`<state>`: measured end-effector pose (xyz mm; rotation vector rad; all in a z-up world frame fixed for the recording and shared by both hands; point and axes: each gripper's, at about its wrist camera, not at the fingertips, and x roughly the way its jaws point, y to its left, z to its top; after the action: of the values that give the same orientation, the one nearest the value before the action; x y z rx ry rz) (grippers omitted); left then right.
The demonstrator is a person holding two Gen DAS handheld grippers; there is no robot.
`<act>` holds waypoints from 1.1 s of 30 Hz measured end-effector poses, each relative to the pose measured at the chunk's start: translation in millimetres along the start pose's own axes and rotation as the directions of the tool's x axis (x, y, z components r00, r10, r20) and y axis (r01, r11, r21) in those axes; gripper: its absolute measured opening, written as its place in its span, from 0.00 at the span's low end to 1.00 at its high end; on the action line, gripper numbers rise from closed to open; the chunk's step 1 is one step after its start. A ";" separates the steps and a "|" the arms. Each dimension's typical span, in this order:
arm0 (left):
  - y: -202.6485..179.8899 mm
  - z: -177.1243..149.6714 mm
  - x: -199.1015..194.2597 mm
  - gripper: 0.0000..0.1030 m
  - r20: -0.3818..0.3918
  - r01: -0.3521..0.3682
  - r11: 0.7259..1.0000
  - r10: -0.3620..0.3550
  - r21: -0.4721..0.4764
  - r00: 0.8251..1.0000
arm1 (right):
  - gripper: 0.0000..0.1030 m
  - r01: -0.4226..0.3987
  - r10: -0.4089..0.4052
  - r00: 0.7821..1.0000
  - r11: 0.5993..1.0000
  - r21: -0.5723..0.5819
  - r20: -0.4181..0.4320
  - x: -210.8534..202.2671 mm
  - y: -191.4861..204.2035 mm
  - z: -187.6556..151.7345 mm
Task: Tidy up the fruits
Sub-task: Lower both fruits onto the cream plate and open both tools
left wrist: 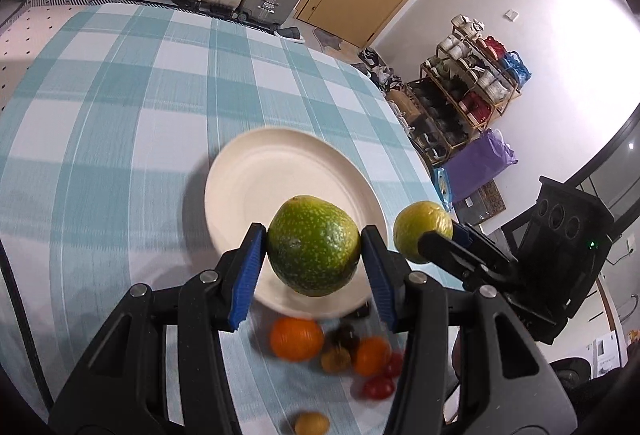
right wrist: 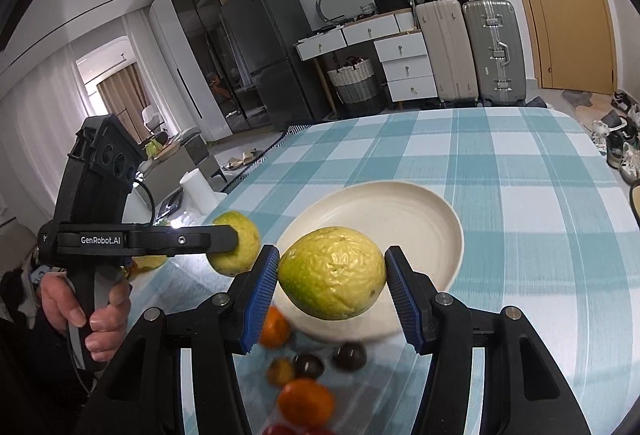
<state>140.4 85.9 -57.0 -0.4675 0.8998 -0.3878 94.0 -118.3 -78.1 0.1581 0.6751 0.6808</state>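
My left gripper point(left wrist: 314, 255) is shut on a green speckled fruit point(left wrist: 312, 245) and holds it above the near rim of a cream plate point(left wrist: 256, 175). My right gripper point(right wrist: 332, 275) is shut on a yellow-green fruit point(right wrist: 332, 273) above the same plate point(right wrist: 400, 219). In the left wrist view the right gripper's fruit point(left wrist: 416, 231) hangs at the plate's right edge. In the right wrist view the left gripper's fruit point(right wrist: 236, 247) shows at the left. An orange point(left wrist: 297, 338), a smaller orange point(left wrist: 371, 354), cherry tomatoes point(left wrist: 378, 386) and dark small fruits point(right wrist: 349, 355) lie on the cloth before the plate.
The table wears a blue-and-white checked cloth point(left wrist: 120, 107). Its right edge drops to a floor with a shoe rack point(left wrist: 460, 103) and a purple bag point(left wrist: 480, 163). Suitcases point(right wrist: 472, 51) and a white drawer unit point(right wrist: 404, 67) stand beyond the far edge.
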 end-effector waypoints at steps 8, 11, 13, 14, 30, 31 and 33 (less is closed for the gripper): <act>11.2 49.4 50.1 0.45 -0.035 -0.013 1.000 0.013 -0.006 0.999 | 0.54 0.005 -0.005 0.999 1.000 -0.006 -0.041 41.3 -20.4 35.5; 16.1 65.1 70.3 0.45 -0.055 -0.020 1.000 0.019 -0.008 0.998 | 0.54 0.003 -0.002 0.998 1.000 0.015 -0.055 57.5 -32.9 46.7; 19.6 69.9 82.4 0.45 -0.067 -0.020 1.000 0.019 -0.012 0.998 | 0.54 -0.013 0.016 0.998 0.999 0.048 -0.068 68.5 -43.0 53.2; 21.6 72.5 88.5 0.45 -0.074 -0.022 1.000 0.021 -0.017 0.997 | 0.54 -0.023 0.028 0.997 0.998 0.064 -0.074 73.8 -48.0 55.7; 39.1 82.8 141.2 0.45 -0.124 -0.013 0.997 0.004 -0.077 0.992 | 0.54 0.004 0.014 0.989 0.993 0.121 -0.145 123.2 -78.9 55.6; 39.8 82.8 141.8 0.45 -0.122 -0.013 0.997 0.002 -0.082 0.992 | 0.55 0.004 0.015 0.989 0.992 0.126 -0.147 124.3 -79.9 55.7; 40.1 82.8 139.8 0.45 -0.114 -0.008 0.995 -0.003 -0.095 0.994 | 0.55 0.004 0.016 0.989 0.991 0.135 -0.149 125.6 -81.5 55.3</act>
<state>291.9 67.0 -125.4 -0.5362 1.0325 -0.3733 243.8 -98.3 -129.1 0.2353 0.8663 0.6574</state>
